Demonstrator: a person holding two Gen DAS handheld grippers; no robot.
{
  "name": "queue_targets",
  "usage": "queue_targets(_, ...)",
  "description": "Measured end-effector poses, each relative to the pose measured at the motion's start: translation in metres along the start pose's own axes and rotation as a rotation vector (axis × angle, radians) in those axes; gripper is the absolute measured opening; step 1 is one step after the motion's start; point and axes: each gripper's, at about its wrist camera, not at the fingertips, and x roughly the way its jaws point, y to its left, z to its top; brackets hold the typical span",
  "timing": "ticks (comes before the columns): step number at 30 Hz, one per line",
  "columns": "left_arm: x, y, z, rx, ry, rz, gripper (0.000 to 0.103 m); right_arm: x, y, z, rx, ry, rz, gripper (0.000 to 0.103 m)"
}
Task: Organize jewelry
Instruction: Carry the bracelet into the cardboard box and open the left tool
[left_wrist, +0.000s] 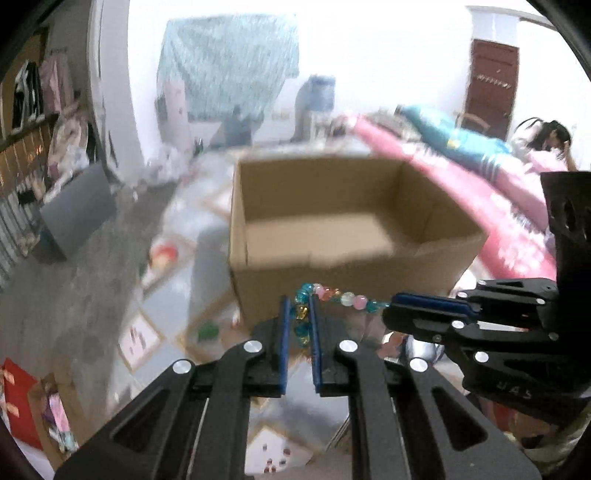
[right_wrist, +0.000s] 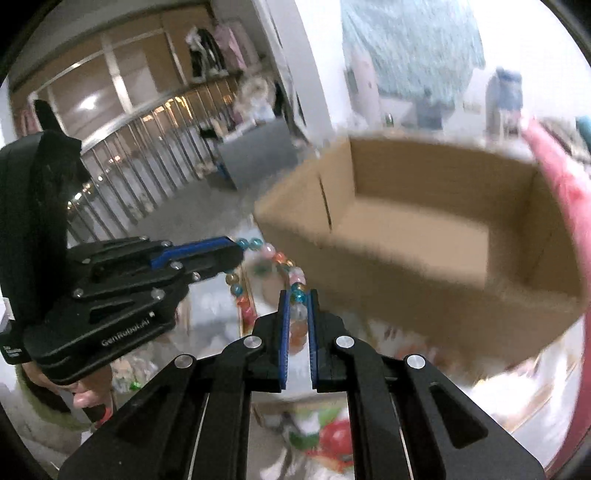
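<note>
While both grippers, left (left_wrist: 298, 314) and right (right_wrist: 297, 310), pinch the bead string (left_wrist: 334, 295) just short of the box (left_wrist: 343, 206), keep it taut; carry it over the rim together; let go only inside.

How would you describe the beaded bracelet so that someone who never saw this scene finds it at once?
Find the big open cardboard box. Just in front of its near wall, two black grippers with blue pads meet, the left gripper and the right gripper. The bracelet is the string of glossy round beads, turquoise, pink, orange and pale, stretched between them; nothing else here is beaded or held.
</note>
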Motion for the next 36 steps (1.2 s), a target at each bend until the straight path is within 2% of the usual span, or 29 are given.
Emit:
queue_targets(2,-0.004,-0.004,0.023,0.02,-0.039,-0.003,0.009,-0.01,-0.004,0.021,-0.017,-0.038,0.004,0.007)
queue_targets(5,0.005,-0.002,0.058,0.034,-0.071,-0.016,0.009,-0.008,-0.017,0.053,-0.035,-0.052,0.006,0.007)
queue_targets(8,0.026,0.001,0.086,0.047,-0.059,-0.022,0.009,0.015,-0.035,0.08,-0.029,-0.002,-0.001,0.007)
queue_targets(9,0.033,0.002,0.094,0.052,-0.05,-0.021,0.009,0.031,-0.046,0.092,-0.009,0.041,0.011,0.007)
queue_targets(12,0.075,0.007,0.117,0.063,0.019,-0.021,0.009,0.074,-0.069,0.112,0.053,0.153,0.033,0.007)
queue_targets(18,0.153,0.02,0.131,0.067,0.172,-0.002,0.009,0.153,-0.111,0.13,0.166,0.36,0.05,0.007)
queue_targets(22,0.19,0.029,0.137,0.083,0.238,0.052,0.01,0.179,-0.127,0.132,0.233,0.427,0.055,0.008)
queue_targets(24,0.198,0.032,0.136,0.086,0.251,0.075,0.01,0.19,-0.141,0.135,0.291,0.446,0.062,0.011)
queue_targets(30,0.186,0.038,0.138,0.061,0.208,0.074,0.019,0.178,-0.15,0.143,0.31,0.401,0.06,0.011)
queue_targets(33,0.166,0.04,0.14,0.046,0.167,0.082,0.02,0.153,-0.146,0.148,0.298,0.348,0.059,0.011)
queue_targets(36,0.133,0.043,0.138,0.022,0.11,0.074,0.027,0.119,-0.14,0.151,0.279,0.269,0.07,0.012)
